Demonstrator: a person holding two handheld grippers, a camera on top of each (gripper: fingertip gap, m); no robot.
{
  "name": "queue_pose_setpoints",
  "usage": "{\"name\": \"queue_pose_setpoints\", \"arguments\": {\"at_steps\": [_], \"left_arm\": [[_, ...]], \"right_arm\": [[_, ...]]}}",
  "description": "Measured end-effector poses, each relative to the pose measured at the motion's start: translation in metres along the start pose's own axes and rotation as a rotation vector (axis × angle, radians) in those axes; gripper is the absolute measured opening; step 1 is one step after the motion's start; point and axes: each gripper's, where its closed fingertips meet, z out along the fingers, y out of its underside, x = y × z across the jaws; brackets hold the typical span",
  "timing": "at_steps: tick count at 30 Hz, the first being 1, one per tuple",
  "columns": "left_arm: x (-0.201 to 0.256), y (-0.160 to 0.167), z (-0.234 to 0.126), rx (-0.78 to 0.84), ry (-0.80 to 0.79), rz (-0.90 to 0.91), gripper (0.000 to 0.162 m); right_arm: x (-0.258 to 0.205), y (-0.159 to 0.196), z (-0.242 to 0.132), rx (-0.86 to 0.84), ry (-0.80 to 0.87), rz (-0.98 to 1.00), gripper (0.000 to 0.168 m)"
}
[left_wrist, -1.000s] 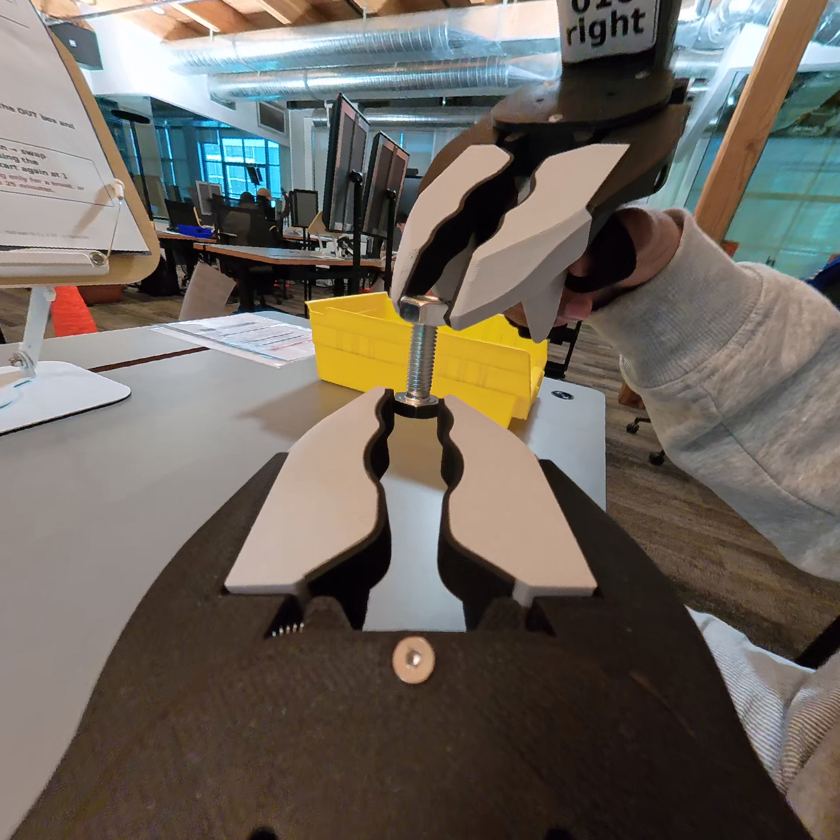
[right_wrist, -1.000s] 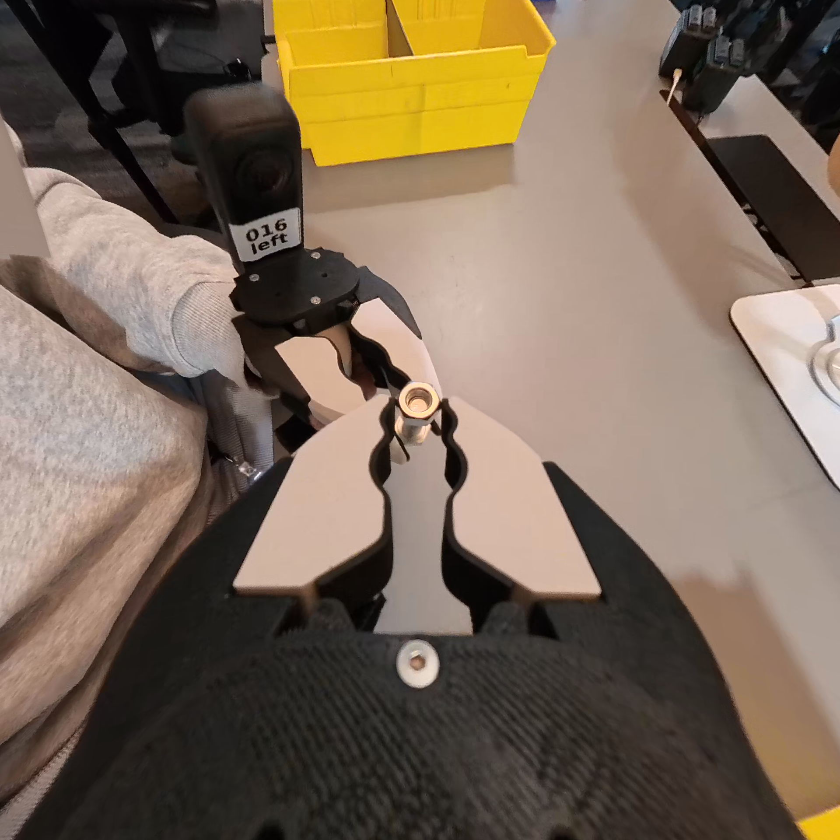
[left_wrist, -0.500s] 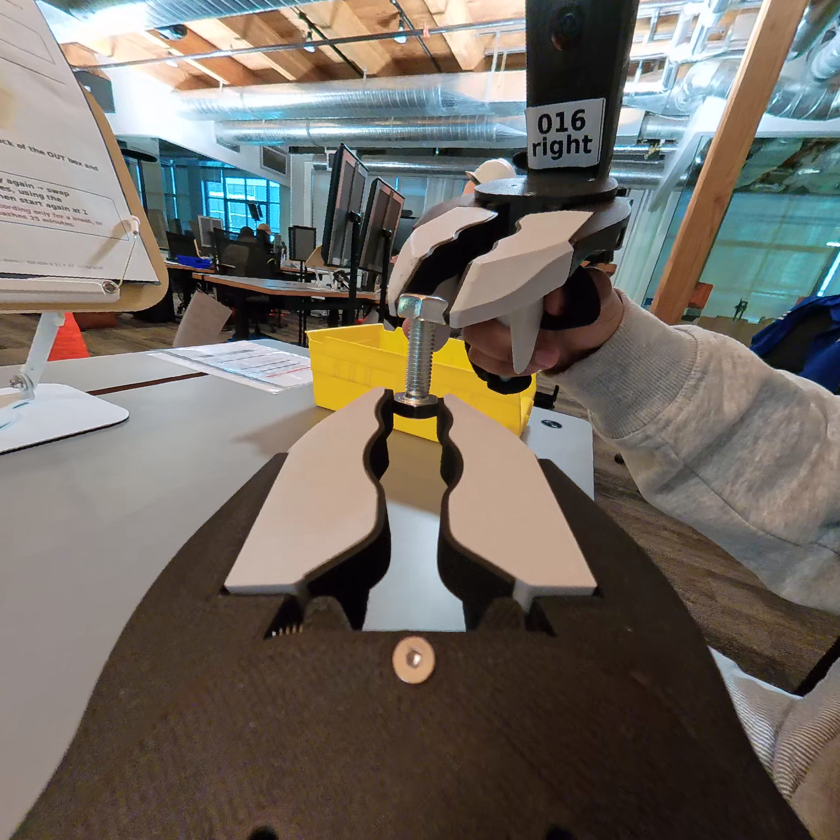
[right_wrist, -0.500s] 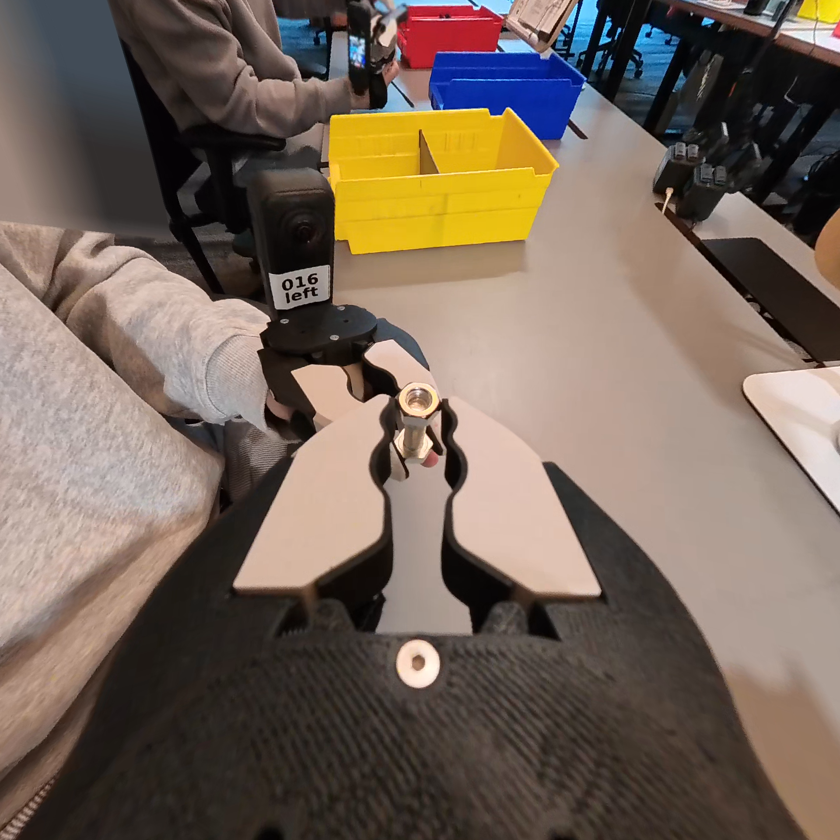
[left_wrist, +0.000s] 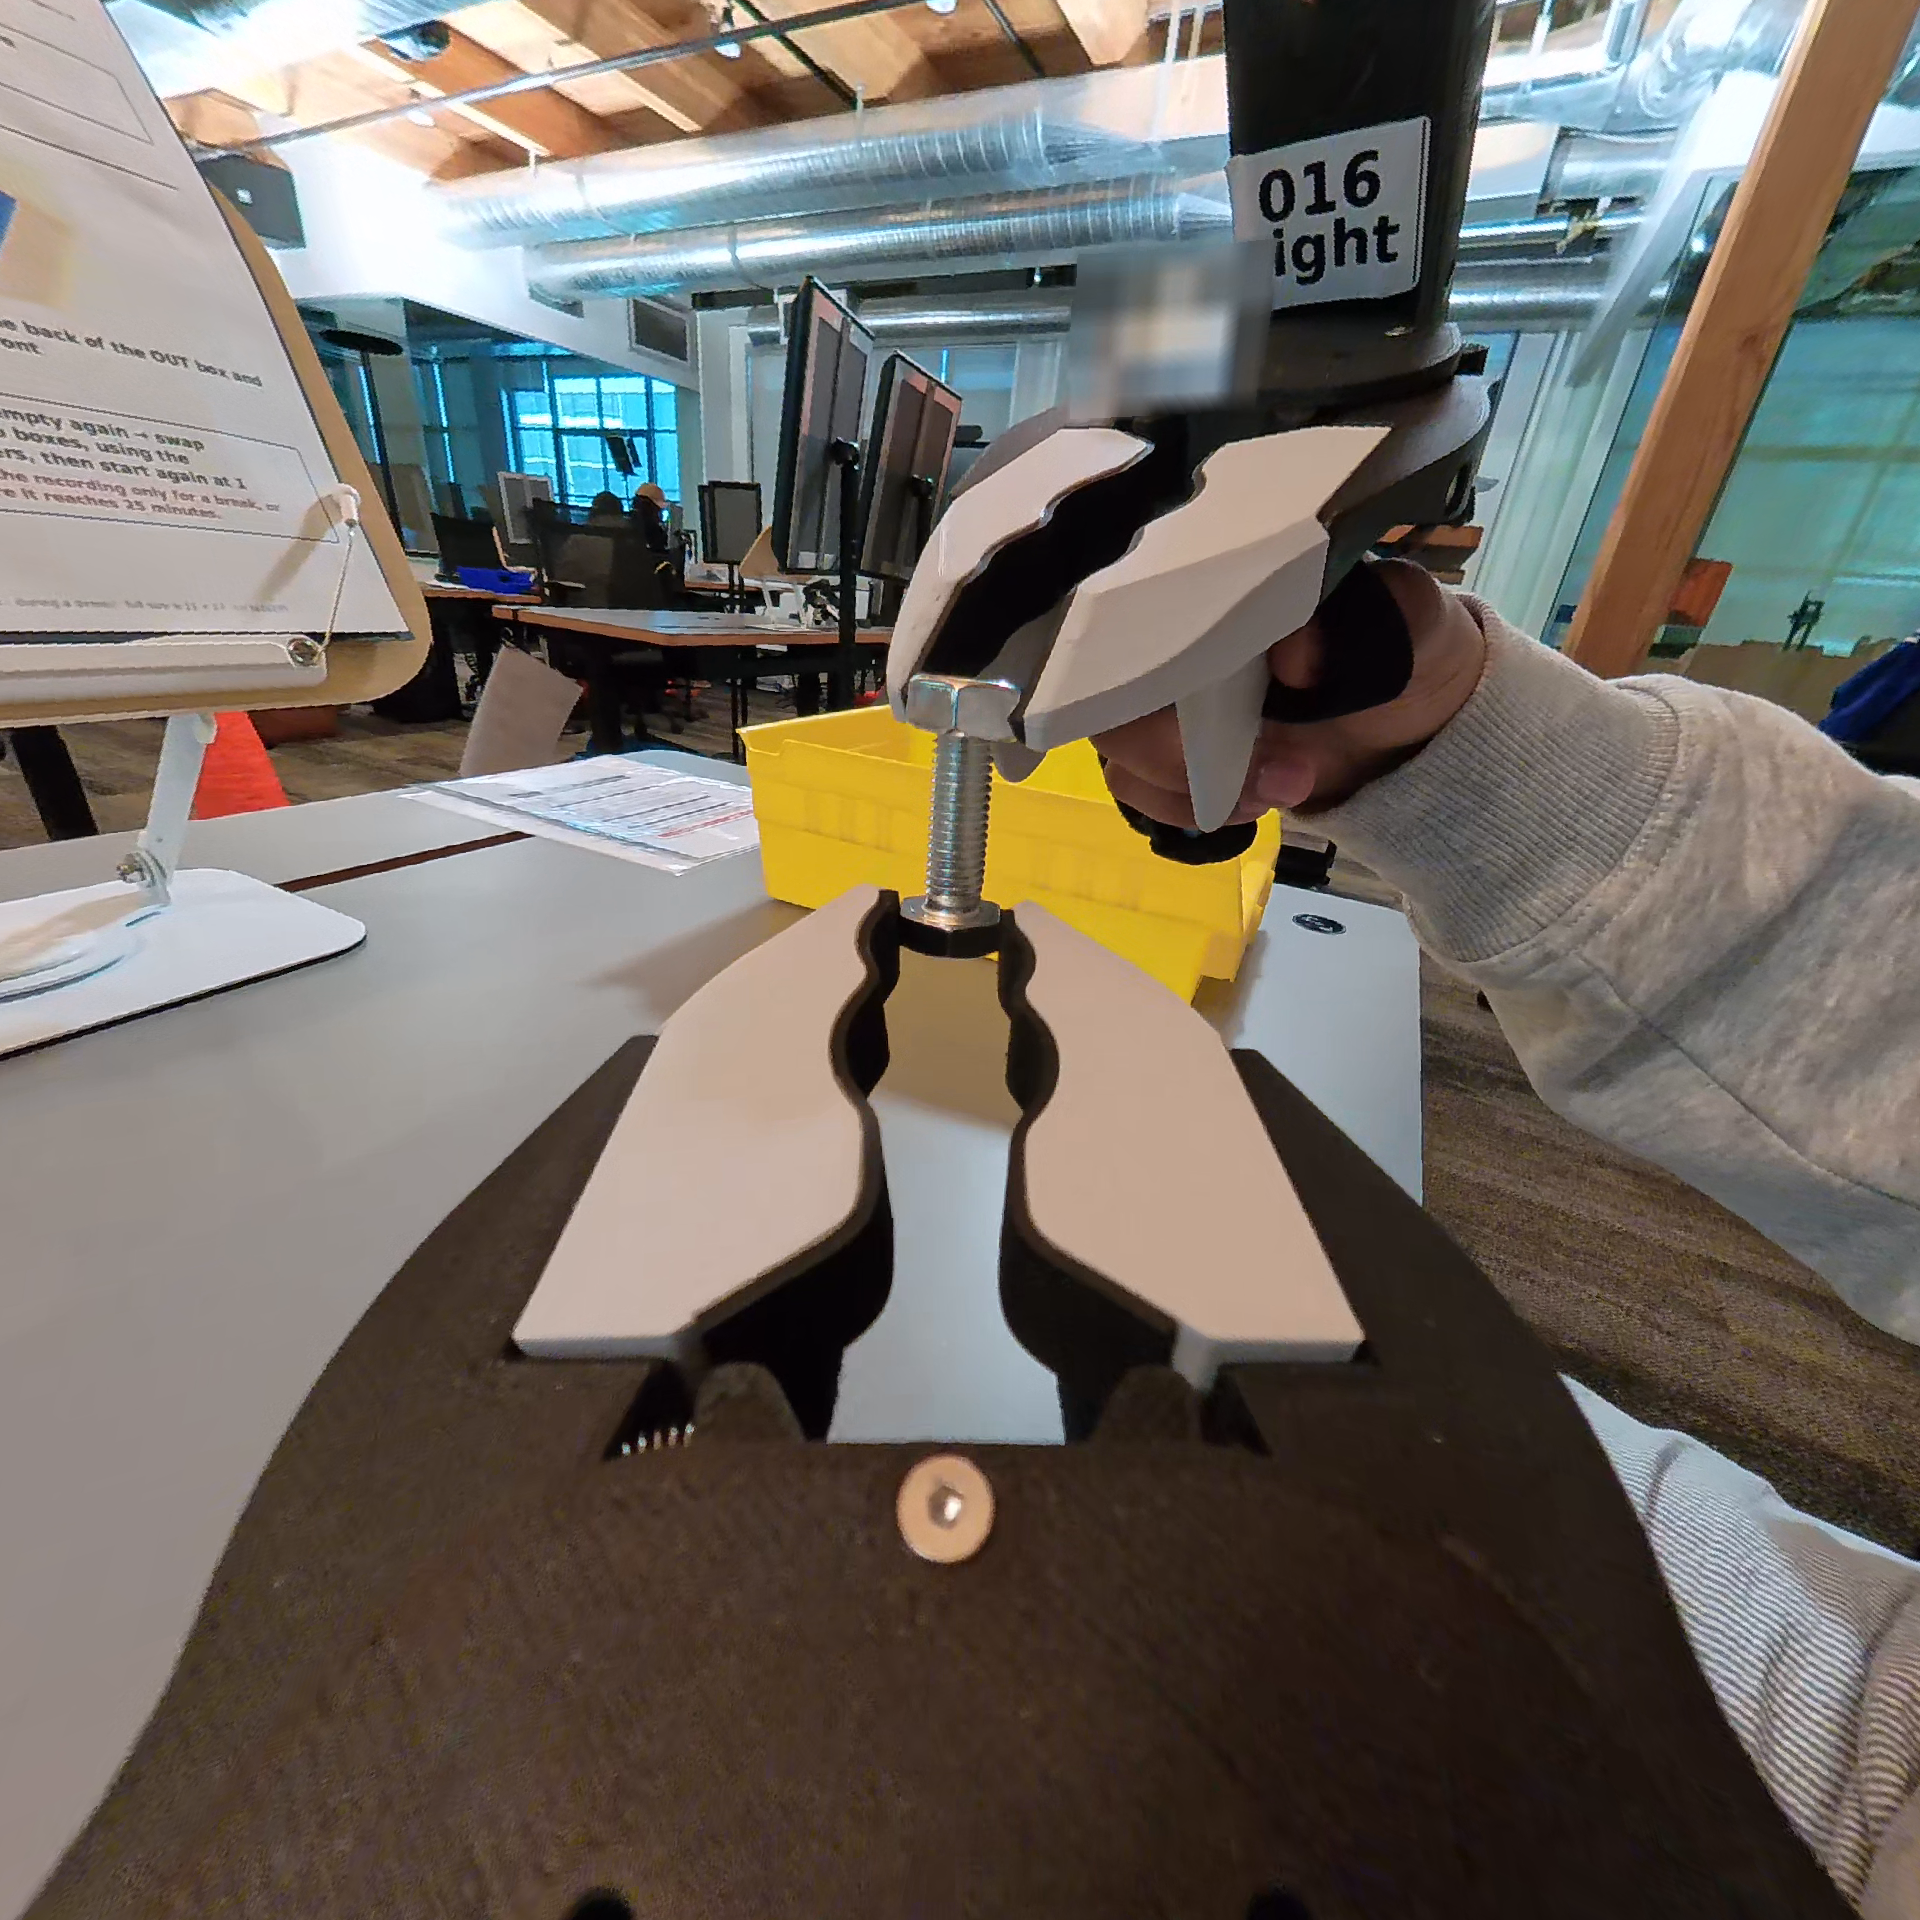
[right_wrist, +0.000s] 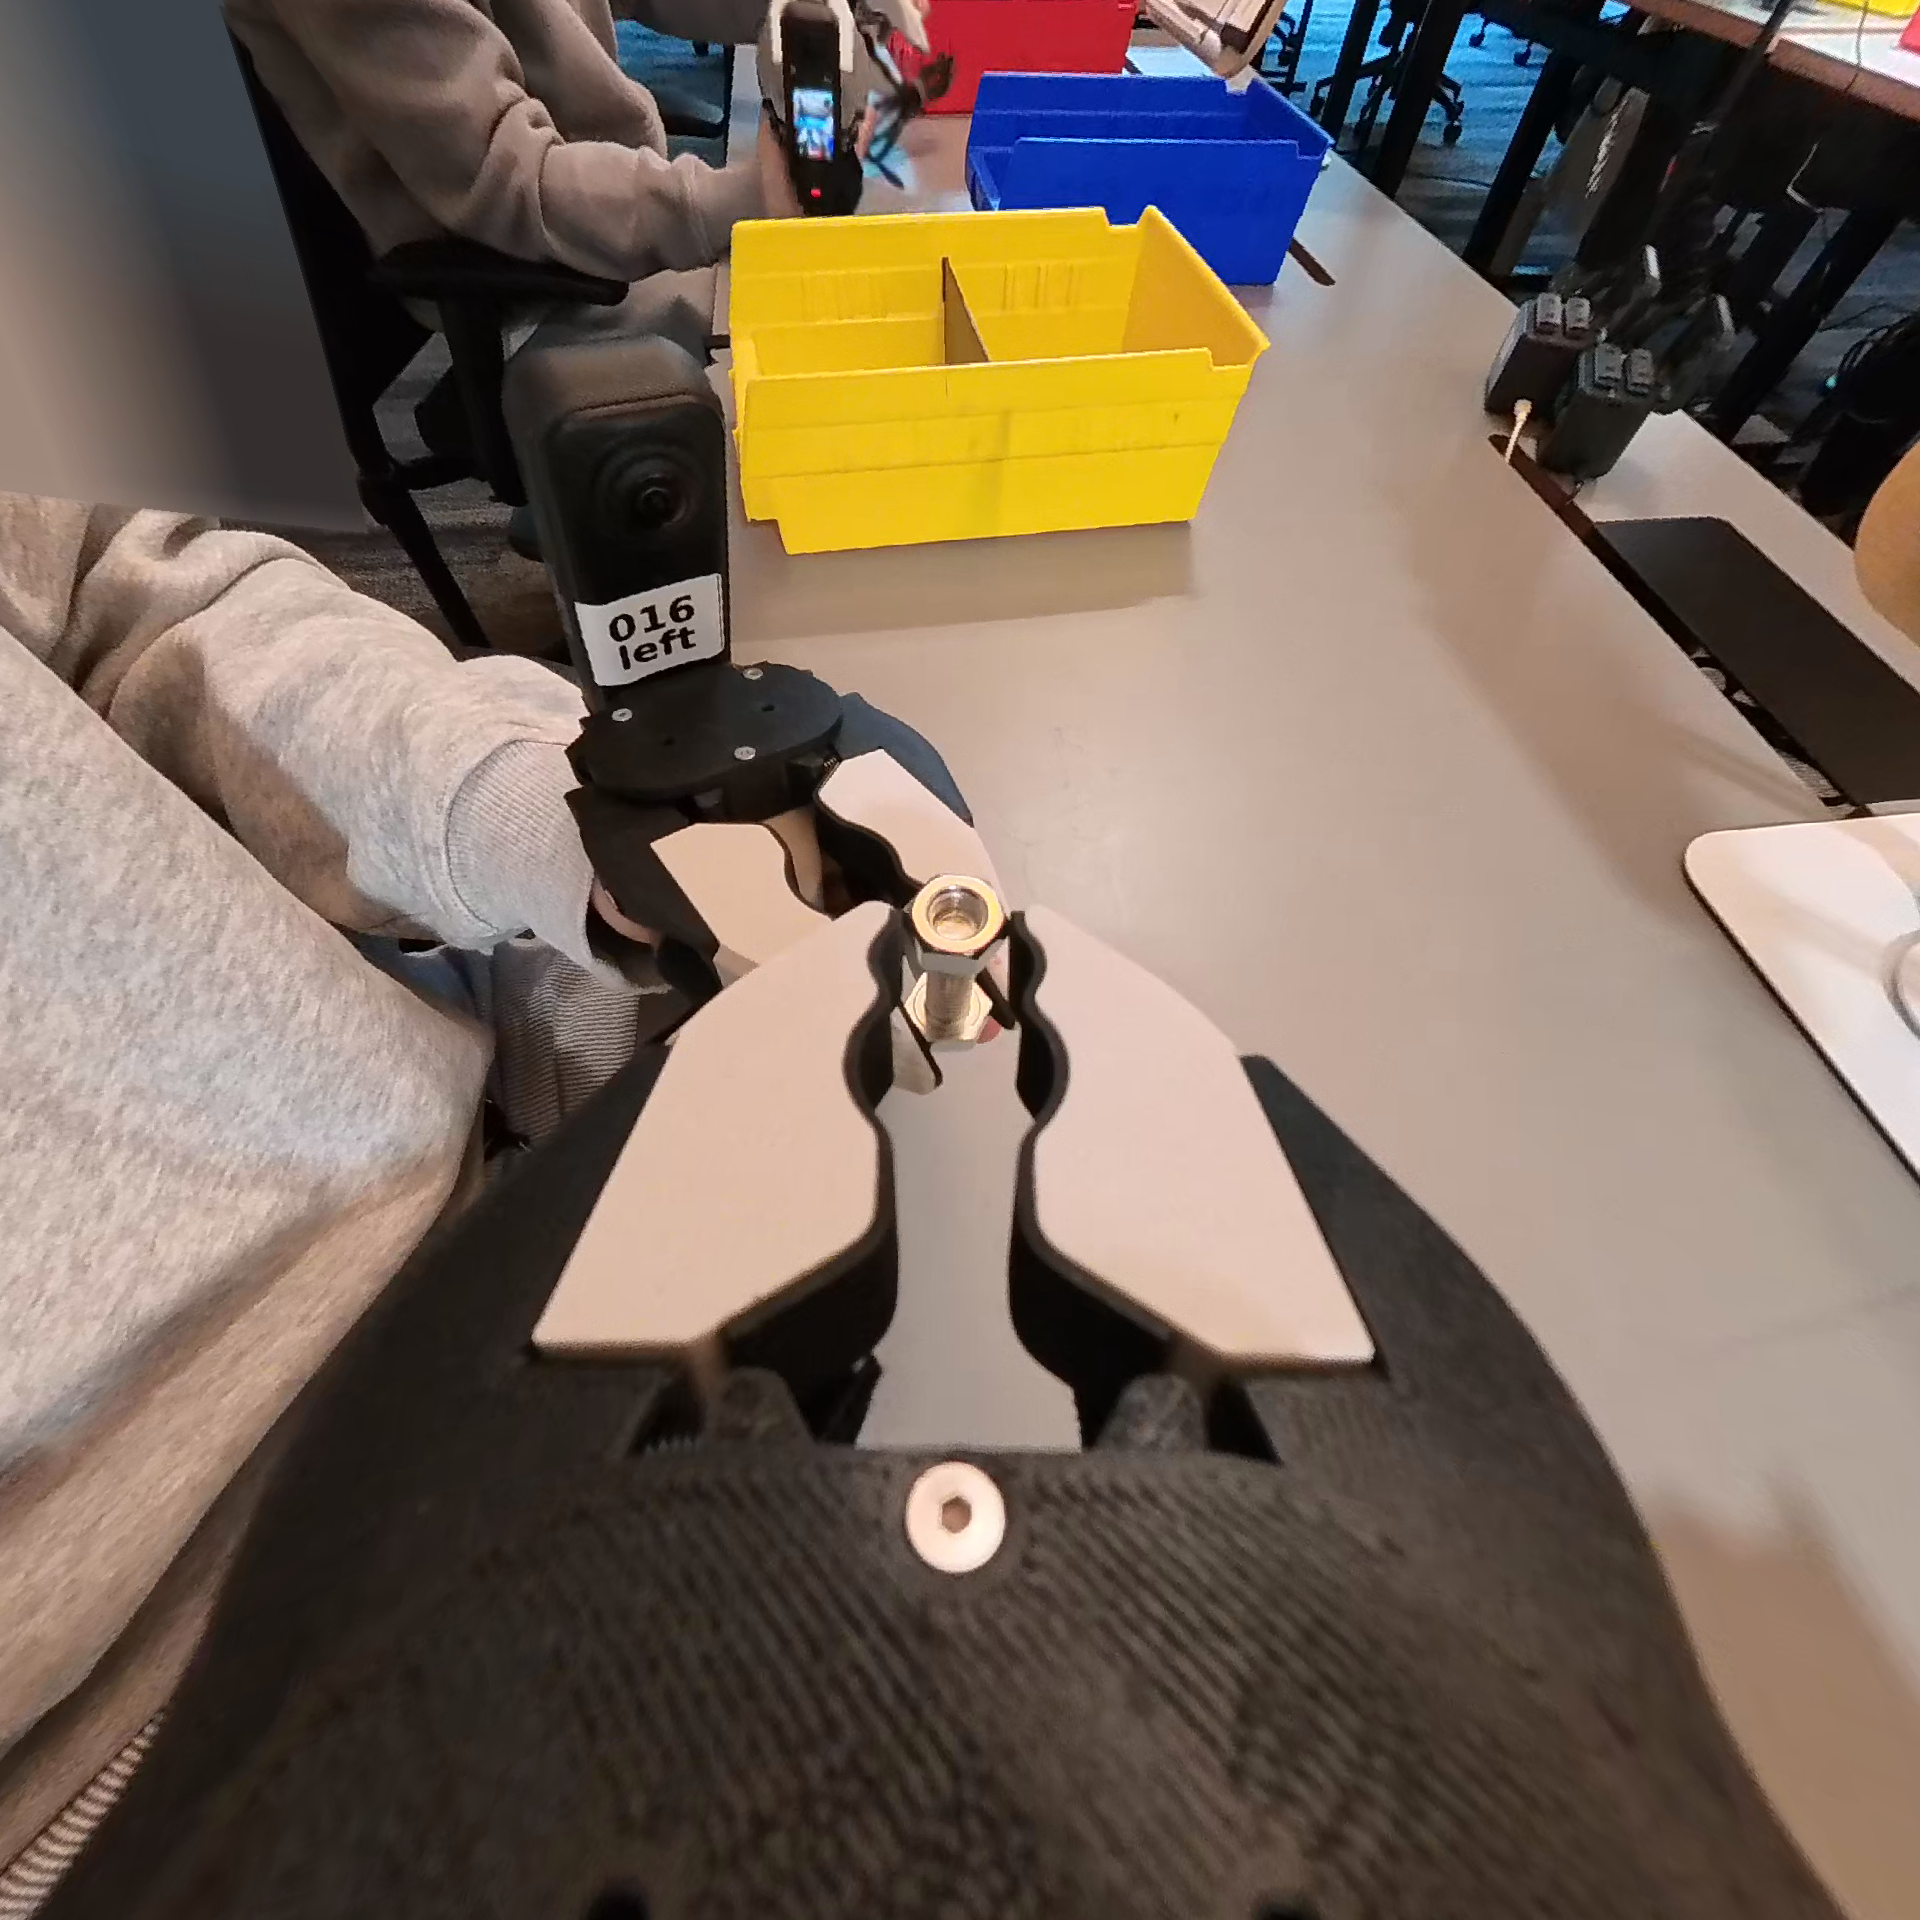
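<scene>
A silver bolt (left_wrist: 956, 821) stands upright above the grey table (left_wrist: 312, 1143). My left gripper (left_wrist: 948, 920) is shut on the nut (left_wrist: 948, 914) threaded at the bolt's lower end. My right gripper (left_wrist: 971, 696) comes down from above and is shut on the bolt's hex head (left_wrist: 958, 707). In the right wrist view, my right gripper (right_wrist: 951, 935) clamps the hex head (right_wrist: 951, 920), seen end-on. The nut (right_wrist: 945, 1013) sits just beyond it. One of the left gripper's fingers (right_wrist: 883, 821) reaches in from the left.
A yellow divided bin (right_wrist: 977, 416) stands on the table beyond the grippers and also shows in the left wrist view (left_wrist: 1039, 831). A blue bin (right_wrist: 1143, 156) and a red bin (right_wrist: 1029, 42) stand behind it. A paper stand (left_wrist: 156, 468) is at left. Another person's sleeve (right_wrist: 520, 135) is nearby. My two grippers' fingertips are within a few centimetres of each other.
The right gripper has tilted up from looking straight down, so its view now reaches farther across the table. Both grippers keep their hold on the bolt and nut.
</scene>
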Motion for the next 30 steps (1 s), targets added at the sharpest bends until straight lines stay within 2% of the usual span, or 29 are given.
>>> {"name": "queue_pose_setpoints", "arguments": {"at_steps": [21, 30], "left_arm": [[0.0000, -0.0011, -0.0008, 0.005, 0.004, -0.008, 0.018], [-0.0010, -0.0018, -0.0013, 0.009, 0.001, -0.013, 0.018]], "right_arm": [[-0.0009, -0.0008, 0.0013, 0.017, 0.000, -0.009, 0.022], [0.0017, -0.0053, 0.0004, 0.046, 0.026, -0.018, 0.034]]}}
